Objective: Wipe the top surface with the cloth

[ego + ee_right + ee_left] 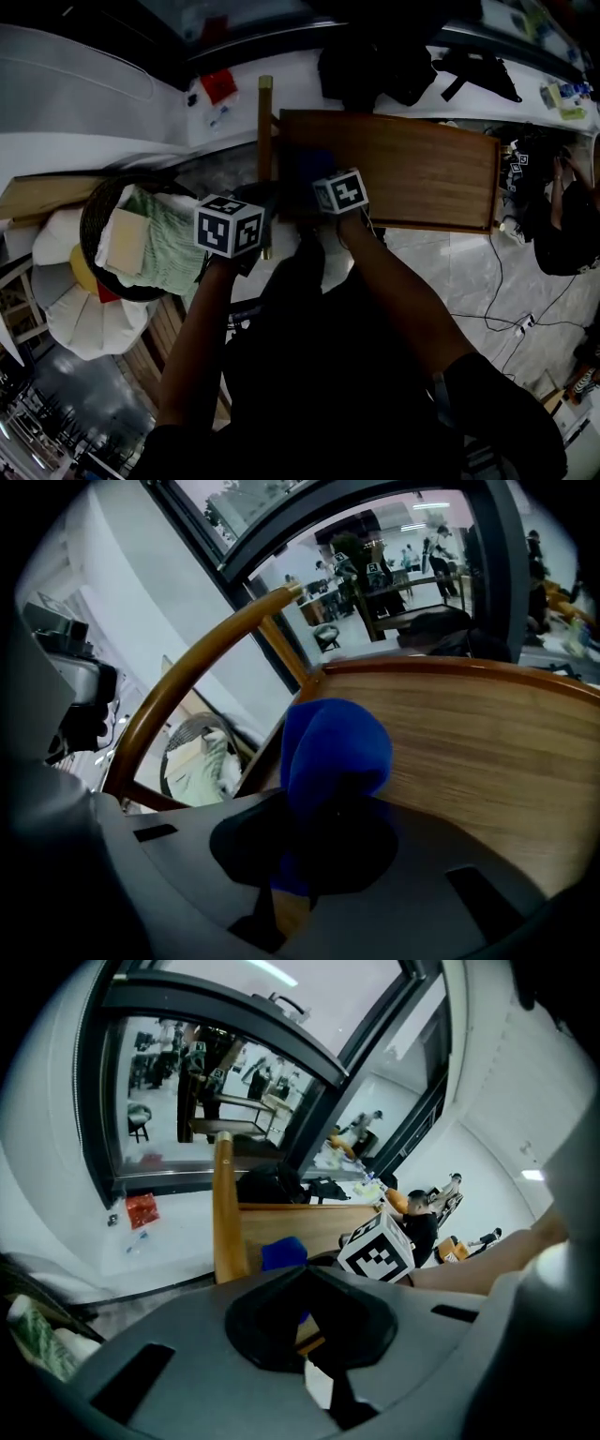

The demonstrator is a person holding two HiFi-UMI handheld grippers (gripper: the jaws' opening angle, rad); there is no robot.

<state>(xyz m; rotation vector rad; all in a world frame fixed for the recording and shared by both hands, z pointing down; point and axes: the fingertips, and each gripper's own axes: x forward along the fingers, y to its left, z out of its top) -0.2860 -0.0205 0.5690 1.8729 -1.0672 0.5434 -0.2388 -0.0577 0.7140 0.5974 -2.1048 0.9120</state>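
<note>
The wooden top (422, 169) is a brown rectangular board in the middle of the head view. A blue cloth (305, 169) lies bunched at its left end. My right gripper (314, 187) is shut on the cloth (333, 747), which bulges out ahead of the jaws over the wood grain (487, 742). My left gripper (251, 202) hangs just left of the board by an upright wooden post (265, 131). Its jaws look shut with nothing in them. From the left gripper view the cloth (283, 1252) and the right gripper's marker cube (377, 1249) show ahead.
A dark basket (94, 220) holding a green cloth (169, 234) sits to the left beside a white cushion (84, 319). Black bags (375, 66) lie on the white ledge behind the board. Cables (497, 300) run over the floor at right, near a person (567, 225).
</note>
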